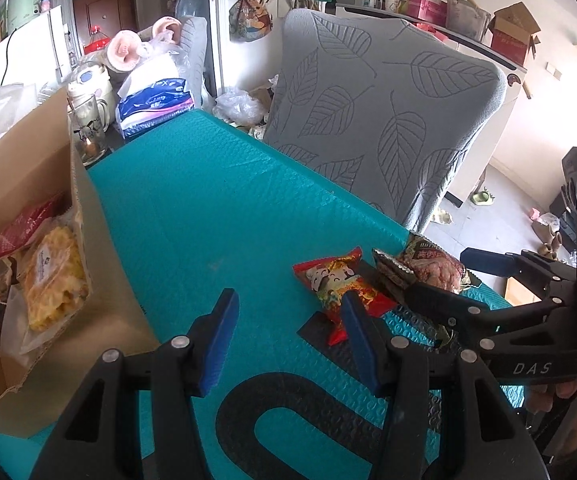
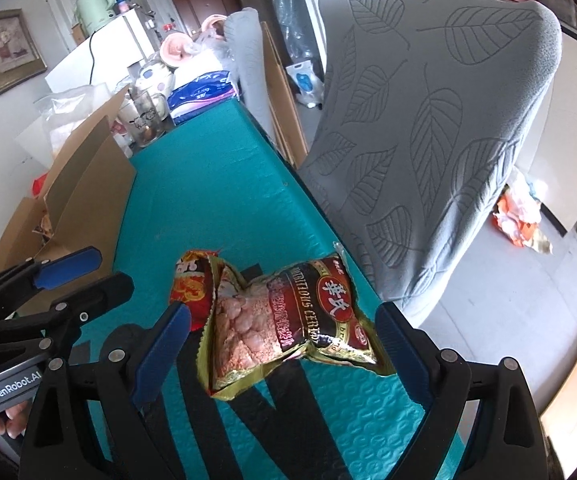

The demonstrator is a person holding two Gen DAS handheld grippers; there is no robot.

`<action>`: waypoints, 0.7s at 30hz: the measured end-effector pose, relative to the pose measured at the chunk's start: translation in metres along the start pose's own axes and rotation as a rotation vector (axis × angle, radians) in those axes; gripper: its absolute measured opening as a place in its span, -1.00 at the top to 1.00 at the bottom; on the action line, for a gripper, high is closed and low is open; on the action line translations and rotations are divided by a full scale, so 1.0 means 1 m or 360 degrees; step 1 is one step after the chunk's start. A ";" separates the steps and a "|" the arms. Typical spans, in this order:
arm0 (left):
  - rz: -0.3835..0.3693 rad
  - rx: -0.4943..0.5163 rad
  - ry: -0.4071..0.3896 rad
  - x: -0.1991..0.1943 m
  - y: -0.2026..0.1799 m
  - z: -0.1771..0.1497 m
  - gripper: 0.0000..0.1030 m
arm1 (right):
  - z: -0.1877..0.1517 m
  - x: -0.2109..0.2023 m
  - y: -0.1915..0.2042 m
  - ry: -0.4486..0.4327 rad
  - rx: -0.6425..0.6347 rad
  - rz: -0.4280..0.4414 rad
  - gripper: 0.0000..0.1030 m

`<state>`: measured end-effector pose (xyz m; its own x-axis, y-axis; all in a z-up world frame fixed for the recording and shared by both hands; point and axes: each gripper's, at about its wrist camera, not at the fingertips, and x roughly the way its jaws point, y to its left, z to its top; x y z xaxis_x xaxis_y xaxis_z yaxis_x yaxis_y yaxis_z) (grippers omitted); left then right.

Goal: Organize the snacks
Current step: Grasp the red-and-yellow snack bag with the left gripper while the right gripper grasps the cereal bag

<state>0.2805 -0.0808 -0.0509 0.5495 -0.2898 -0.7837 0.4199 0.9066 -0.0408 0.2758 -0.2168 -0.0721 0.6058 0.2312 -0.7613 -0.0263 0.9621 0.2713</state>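
Right claw [image 2: 282, 354] is standing wide open, its blue-padded fingers [image 2: 160, 354] flanking a dark red and gold foil cereal packet [image 2: 288, 330] without touching it. That packet is lying on the teal embossed table covering [image 2: 208, 184], close to the edge nearest the grey leaf-patterned chair cover [image 2: 440, 140]. Just beyond it, partly hidden behind it, a red and yellow cartoon-printed snack packet [image 2: 188, 284] is resting on the same covering.

Left claw [image 1: 288, 340] is also standing open and holding nothing, hovering above the table with its right finger [image 1: 362, 344] overlapping the near end of the red and yellow cartoon-printed snack packet [image 1: 340, 288] in the left wrist view; whether they are touching cannot be told. The dark red and gold foil cereal packet [image 1: 432, 266] is lying just beyond it.

To the left, an open brown cardboard box [image 1: 28, 184] is sitting on the table, well apart from both packets, containing a clear bag of yellow crisps [image 1: 54, 276] and other wrapped snacks [image 1: 20, 232].
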 end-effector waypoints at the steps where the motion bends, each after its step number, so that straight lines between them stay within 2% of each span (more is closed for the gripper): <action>1: -0.0018 -0.0002 0.0004 0.001 0.001 0.001 -0.02 | 0.001 0.003 0.000 0.0013 -0.0006 -0.0008 -0.84; 7: -0.0059 0.0001 0.0021 0.010 -0.001 0.006 -0.02 | -0.001 0.010 -0.004 0.0043 -0.0009 0.0026 -0.82; 8: -0.0071 0.0001 0.0028 0.011 -0.002 0.007 -0.02 | -0.002 0.011 -0.005 0.0048 -0.0012 0.0034 -0.76; 11: -0.0091 0.0003 0.0050 0.018 -0.005 0.008 -0.02 | -0.003 0.010 -0.006 0.0031 -0.0029 0.0078 -0.43; 14: -0.0121 -0.0002 0.0083 0.025 -0.008 0.010 -0.02 | -0.007 0.008 -0.005 0.0024 -0.0067 0.0073 -0.28; 17: -0.0159 -0.0008 0.0104 0.030 -0.011 0.011 -0.02 | -0.014 0.002 -0.009 0.0014 -0.0057 0.0088 -0.27; 19: -0.0125 0.0010 0.0130 0.035 -0.015 0.011 -0.02 | -0.017 -0.001 -0.011 0.0013 -0.0042 0.0080 -0.27; 21: -0.0149 0.0004 0.0155 0.041 -0.016 0.013 -0.02 | -0.019 -0.004 -0.012 0.0012 -0.0033 0.0065 -0.27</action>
<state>0.3049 -0.1112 -0.0742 0.4353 -0.3417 -0.8329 0.4677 0.8763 -0.1151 0.2585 -0.2260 -0.0837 0.5980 0.2710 -0.7543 -0.0671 0.9547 0.2898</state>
